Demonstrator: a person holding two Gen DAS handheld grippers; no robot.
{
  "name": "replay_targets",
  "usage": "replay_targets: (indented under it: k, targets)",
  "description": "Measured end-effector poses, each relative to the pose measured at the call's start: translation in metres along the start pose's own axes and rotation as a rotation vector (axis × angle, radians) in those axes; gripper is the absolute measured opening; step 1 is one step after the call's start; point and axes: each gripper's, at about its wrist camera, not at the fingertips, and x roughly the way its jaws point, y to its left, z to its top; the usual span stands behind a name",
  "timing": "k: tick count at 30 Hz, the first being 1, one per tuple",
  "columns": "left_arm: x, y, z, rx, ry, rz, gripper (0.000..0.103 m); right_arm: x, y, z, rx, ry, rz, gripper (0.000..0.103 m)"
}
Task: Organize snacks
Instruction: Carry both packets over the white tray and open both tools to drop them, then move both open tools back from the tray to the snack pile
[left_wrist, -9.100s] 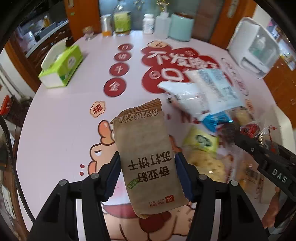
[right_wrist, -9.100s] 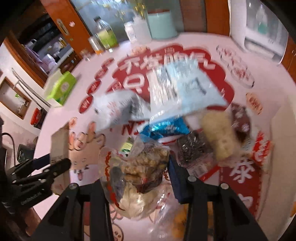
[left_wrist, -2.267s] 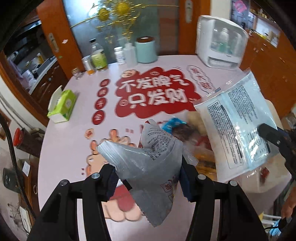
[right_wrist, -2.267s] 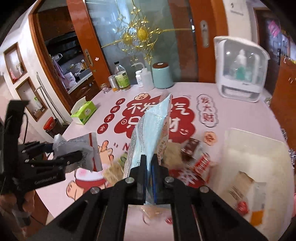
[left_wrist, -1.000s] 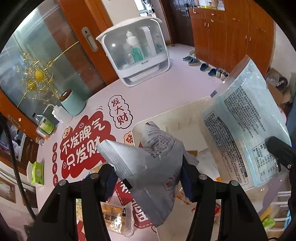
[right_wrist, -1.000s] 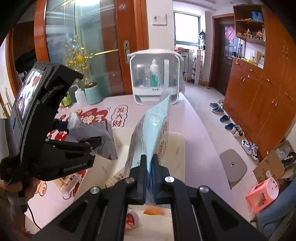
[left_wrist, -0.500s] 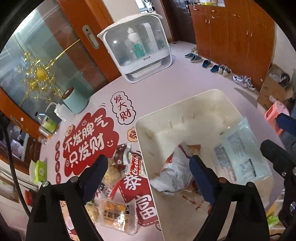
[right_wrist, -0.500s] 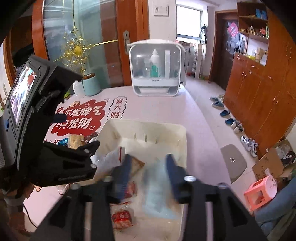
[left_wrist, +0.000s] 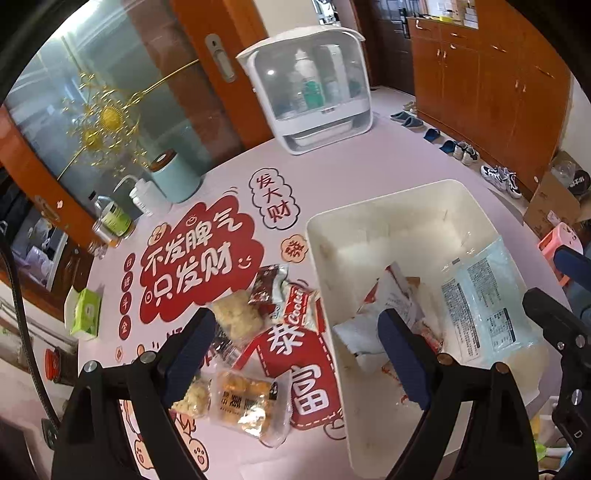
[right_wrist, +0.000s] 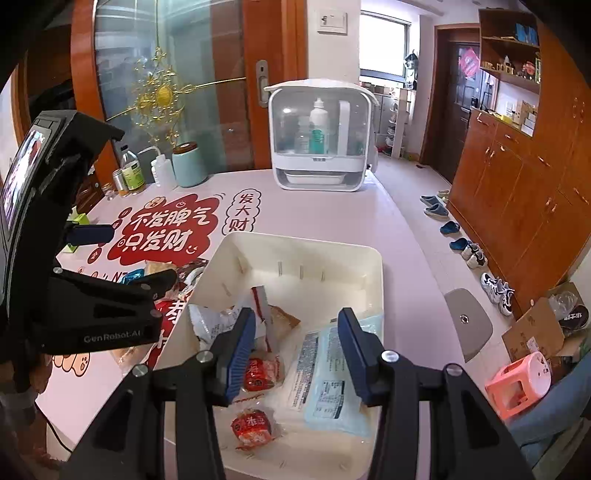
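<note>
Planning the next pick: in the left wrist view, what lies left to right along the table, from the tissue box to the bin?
Green tissue box → puffed-snack bag → red Cookie packet → white bin, holding the grey-white bag, then the pale blue packet.

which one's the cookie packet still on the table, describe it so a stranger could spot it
Start at the cream bin on the pink table. Just outside its left wall, in the left wrist view, lies a cluster of loose snacks. The cookie packet is nearest the bin there, red and white with "Cookie" printed on it, beside a dark red packet and a clear bag of pale puffs.
</note>
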Motion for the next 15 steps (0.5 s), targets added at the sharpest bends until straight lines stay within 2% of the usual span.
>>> replay_targets:
  k: [15]
  targets:
    - [-0.036,0.057,-0.045,-0.079,-0.030,0.018,0.089,-0.010,0.037,0.003,-0.042,-0.004,-0.017,0.047]
